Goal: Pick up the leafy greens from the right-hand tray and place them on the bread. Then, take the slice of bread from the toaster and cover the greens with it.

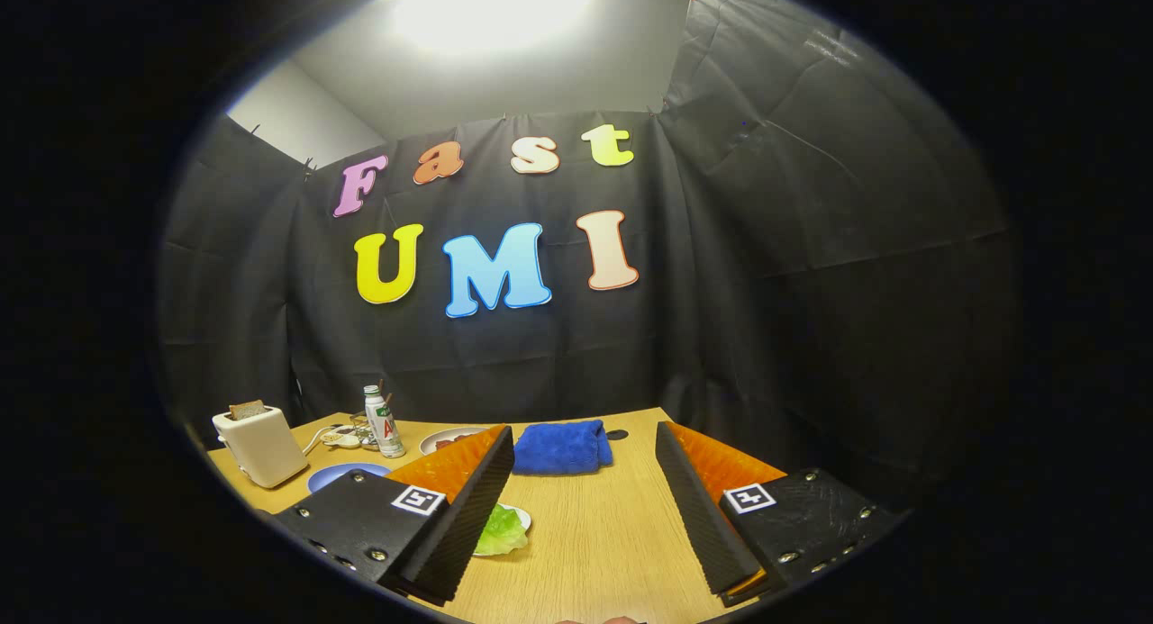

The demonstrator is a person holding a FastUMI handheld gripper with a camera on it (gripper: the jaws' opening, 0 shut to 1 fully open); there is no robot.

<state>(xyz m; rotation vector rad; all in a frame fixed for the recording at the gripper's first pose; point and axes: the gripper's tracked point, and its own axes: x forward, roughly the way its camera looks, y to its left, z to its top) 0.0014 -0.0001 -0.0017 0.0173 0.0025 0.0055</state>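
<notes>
Above wooden table point(585, 534), gripper point(585, 444) spread wide, empty, leafy greens point(501, 529) beside one finger.

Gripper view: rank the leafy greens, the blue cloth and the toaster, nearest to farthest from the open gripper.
From the gripper, whose fingers stand wide apart with nothing between them:
1. Leafy greens on a small plate, right beside the left finger.
2. Blue cloth, folded on the table just beyond the fingertips.
3. Toaster with a bread slice sticking up, far off past the left finger.
</notes>
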